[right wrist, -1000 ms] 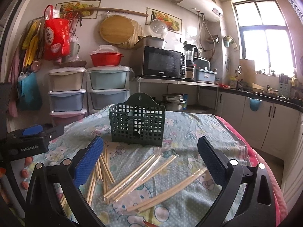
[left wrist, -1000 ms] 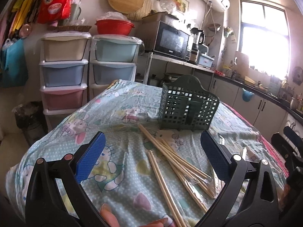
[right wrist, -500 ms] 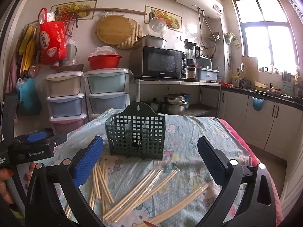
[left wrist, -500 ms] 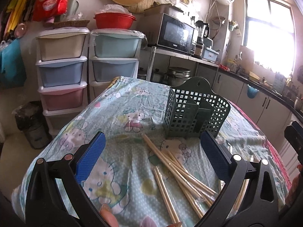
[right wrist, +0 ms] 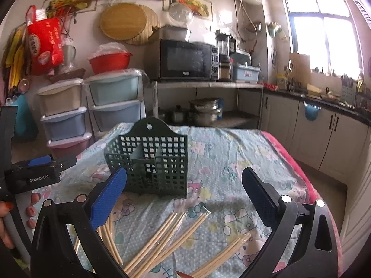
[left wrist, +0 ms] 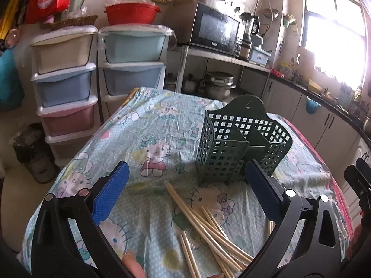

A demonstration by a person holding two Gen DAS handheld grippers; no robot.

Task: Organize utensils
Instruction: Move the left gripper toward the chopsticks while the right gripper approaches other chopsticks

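Chopsticks and holder slipping partly out of sight on kitchen table

In the left wrist view, the chopsticks (left wrist: 204,229) are running off the bottom edge, with the left gripper (left wrist: 185,185) frame covering their near ends, and its right finger is hiding the lower right corner of the green utensil holder (left wrist: 222,150). In the right wrist view, the right gripper (right wrist: 183,183) is masking the holder's near left corner and part of the left chopstick bundle (right wrist: 109,236), while the window (right wrist: 322,23) glare is washing out the countertop items, leaving them too small to identify.
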